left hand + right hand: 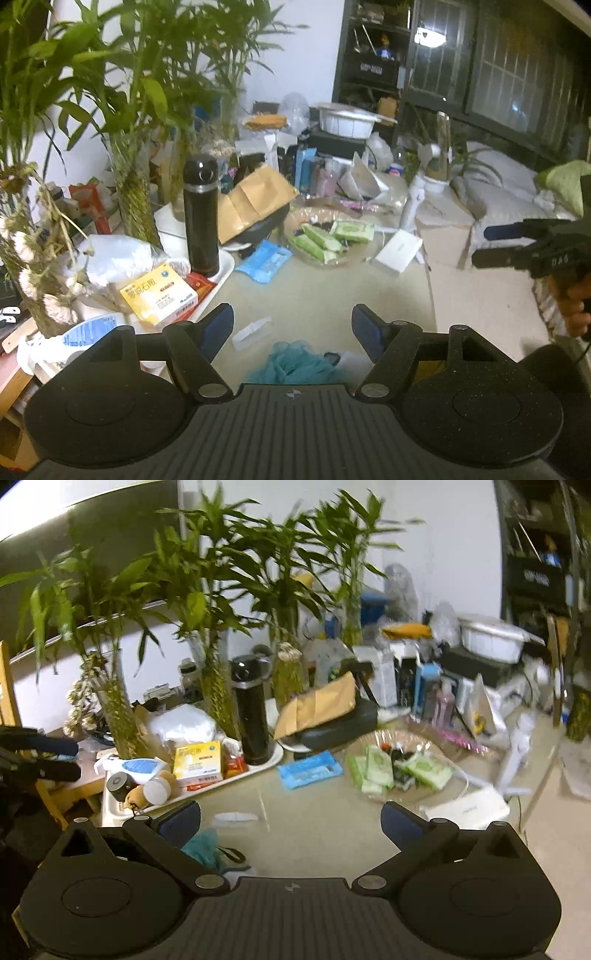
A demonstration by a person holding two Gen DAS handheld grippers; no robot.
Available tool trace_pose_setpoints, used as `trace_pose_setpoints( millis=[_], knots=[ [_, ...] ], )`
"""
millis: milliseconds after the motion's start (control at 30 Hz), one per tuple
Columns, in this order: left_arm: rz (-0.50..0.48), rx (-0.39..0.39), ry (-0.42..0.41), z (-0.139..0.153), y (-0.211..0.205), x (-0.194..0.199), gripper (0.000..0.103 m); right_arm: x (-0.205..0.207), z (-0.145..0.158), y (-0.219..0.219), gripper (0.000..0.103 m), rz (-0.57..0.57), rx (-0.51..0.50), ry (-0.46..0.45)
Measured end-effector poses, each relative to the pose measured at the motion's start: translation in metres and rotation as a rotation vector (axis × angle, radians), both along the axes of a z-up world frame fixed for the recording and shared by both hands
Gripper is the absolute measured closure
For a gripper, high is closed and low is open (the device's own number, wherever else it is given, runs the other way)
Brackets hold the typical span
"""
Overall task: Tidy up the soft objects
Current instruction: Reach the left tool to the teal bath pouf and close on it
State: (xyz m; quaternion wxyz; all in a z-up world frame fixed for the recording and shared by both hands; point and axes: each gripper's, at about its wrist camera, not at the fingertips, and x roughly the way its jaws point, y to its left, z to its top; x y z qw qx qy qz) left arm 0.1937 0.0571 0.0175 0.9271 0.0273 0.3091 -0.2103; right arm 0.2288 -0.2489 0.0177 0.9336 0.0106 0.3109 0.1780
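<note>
A teal mesh bath puff lies on the beige table just below my left gripper, which is open and empty. It also shows in the right wrist view under the left finger. My right gripper is open and empty above the table. A blue soft tissue pack lies flat mid-table. Green wipe packs sit in a clear glass bowl. The right gripper shows at the right edge of the left view.
A black thermos stands on a white tray with a yellow medicine box. Bamboo plants stand behind. A white box lies to the right.
</note>
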Motion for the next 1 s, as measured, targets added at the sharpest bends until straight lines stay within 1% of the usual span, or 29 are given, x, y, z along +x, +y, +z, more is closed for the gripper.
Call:
trace_pose_setpoints(
  millis=[167,333,467,633,767,900,1000],
  knots=[
    [-0.026,0.012,0.026,-0.014,0.003,0.013,0.033,0.007,-0.012,-0.008,0.0,-0.007,0.01,0.025],
    [-0.025,-0.026,0.072,-0.025,0.011,0.03,0.033,0.011,-0.02,-0.011,0.0,0.026,0.03,0.048],
    [-0.031,-0.028,0.106,-0.035,0.014,0.044,0.033,0.017,-0.03,-0.011,0.0,0.045,0.026,0.062],
    [-0.062,-0.058,0.163,-0.053,0.017,0.062,0.033,0.025,-0.046,-0.014,0.0,0.012,0.02,0.078],
    [-0.064,-0.078,0.204,-0.071,0.022,0.077,0.033,0.032,-0.059,-0.021,0.0,-0.012,0.043,0.096],
    [-0.071,-0.113,0.243,-0.09,0.03,0.088,0.034,0.041,-0.07,-0.025,0.0,-0.035,0.063,0.103],
    [-0.082,-0.12,0.271,-0.106,0.034,0.094,0.034,0.048,-0.077,-0.027,0.0,-0.046,0.074,0.108]
  ],
)
